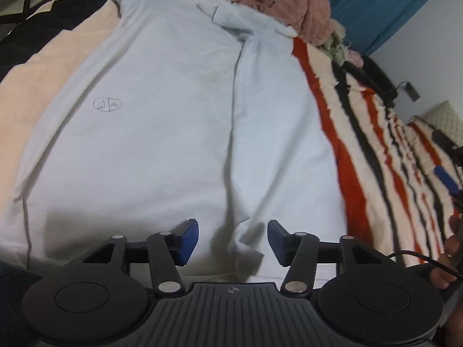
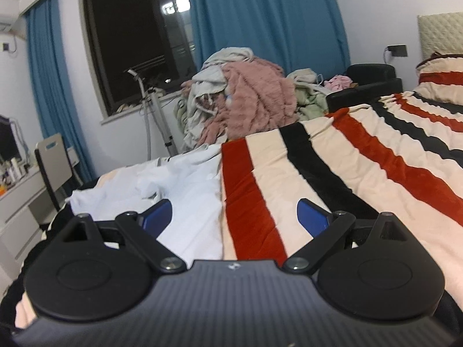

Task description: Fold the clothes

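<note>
A pale blue-white shirt (image 1: 162, 121) lies spread flat on the bed, with a small round logo (image 1: 108, 104) on its left side and its right part folded over along a lengthwise crease. My left gripper (image 1: 233, 238) hovers open just above the near hem, with nothing between its blue pads. In the right wrist view the same shirt (image 2: 185, 185) lies at the left of the striped blanket. My right gripper (image 2: 234, 217) is open low over the shirt's right edge and holds nothing.
A red, black and cream striped blanket (image 2: 361, 167) covers the bed. A heap of clothes with a pink fluffy piece (image 2: 251, 98) sits beyond the bed's far side. A chair (image 2: 53, 167) and white desk (image 2: 17, 199) stand at the left below the window (image 2: 139, 49).
</note>
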The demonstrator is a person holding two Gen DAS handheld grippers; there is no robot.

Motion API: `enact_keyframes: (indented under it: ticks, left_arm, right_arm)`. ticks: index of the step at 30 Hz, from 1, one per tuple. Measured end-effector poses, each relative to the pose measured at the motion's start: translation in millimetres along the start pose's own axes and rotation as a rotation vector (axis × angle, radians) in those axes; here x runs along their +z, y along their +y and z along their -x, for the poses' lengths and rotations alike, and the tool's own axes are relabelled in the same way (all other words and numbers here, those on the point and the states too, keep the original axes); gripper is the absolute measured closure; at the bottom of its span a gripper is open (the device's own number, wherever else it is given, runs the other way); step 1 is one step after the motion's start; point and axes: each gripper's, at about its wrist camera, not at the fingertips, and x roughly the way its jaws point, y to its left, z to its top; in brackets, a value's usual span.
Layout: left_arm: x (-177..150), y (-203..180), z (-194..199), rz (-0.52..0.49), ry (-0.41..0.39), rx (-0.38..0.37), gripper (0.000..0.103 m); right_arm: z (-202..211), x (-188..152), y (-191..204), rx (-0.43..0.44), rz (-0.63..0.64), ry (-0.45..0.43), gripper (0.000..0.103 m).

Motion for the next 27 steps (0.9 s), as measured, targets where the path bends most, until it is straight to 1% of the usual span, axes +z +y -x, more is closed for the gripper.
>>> enact_keyframes:
  ticks: [1,2,3,5,8,9,10,12,13,14,16,17,19,21,23,27]
  left_arm:
    - [-0.7,0.2,-2.0,-0.003,0.004,0.011,0.069]
    - [-2.9,0.2,-3.6,-0.01,0.018,0.037,0.085]
    - [-5.0,0.3,-5.1,-0.017,0.032,0.064,0.088]
    - [-9.3,0.5,-8.1,-0.03,0.061,0.116,0.089]
    - [-14.8,-4.6,-4.2,-0.097,0.056,0.144,0.089]
    - [-15.5,-7.1,-1.8,-0.115,0.046,0.145,0.087]
    - [-16.3,-10.3,2.1,-0.135,0.029,0.145,0.084]
    - [-18.0,-16.6,10.0,-0.174,-0.005,0.145,0.068]
    - [-17.7,-20.2,15.9,-0.195,-0.033,0.14,0.05]
    - [-16.2,-25.5,19.8,-0.212,-0.062,0.148,0.038]
    - [-11.7,-37.3,27.6,-0.256,-0.142,0.152,0.032]
    - [-6.5,-42.8,30.8,-0.268,-0.168,0.15,0.026]
    - [3.8,-53.8,37.1,-0.292,-0.22,0.147,0.018]
    - [14.1,-64.8,43.4,-0.316,-0.273,0.143,0.013]
    - [24.4,-75.9,49.7,-0.34,-0.325,0.14,0.001]
    - [45.0,-97.9,62.4,-0.387,-0.43,0.132,0.0]
  right_arm:
    - [-0.1,-0.9,2.1,0.004,0.007,0.004,0.009]
    - [-0.1,-1.7,3.7,0.007,0.012,0.006,0.009]
    - [-0.1,-2.1,5.4,0.01,0.016,0.007,0.009]
    - [-0.3,-2.7,7.4,0.013,0.022,0.011,0.009]
    - [-0.8,-3.3,8.8,0.017,0.026,0.016,0.009]
    - [-0.7,-3.4,9.2,0.018,0.026,0.017,0.009]
    - [-0.6,-3.5,9.5,0.02,0.027,0.018,0.009]
    - [0.4,-3.3,9.6,0.023,0.027,0.015,0.009]
    - [1.1,-3.3,9.7,0.024,0.027,0.014,0.009]
    - [1.8,-3.3,9.9,0.025,0.027,0.012,0.009]
    - [3.5,-3.4,10.0,0.028,0.028,0.007,0.008]
    - [4.3,-3.4,10.1,0.03,0.029,0.004,0.008]
    - [6.0,-3.5,10.3,0.034,0.031,0.0,0.009]
    - [7.5,-3.5,10.6,0.037,0.032,-0.006,0.009]
    - [8.1,-3.4,11.4,0.037,0.033,-0.011,0.009]
    - [10.3,-3.8,14.2,0.041,0.029,-0.028,0.009]
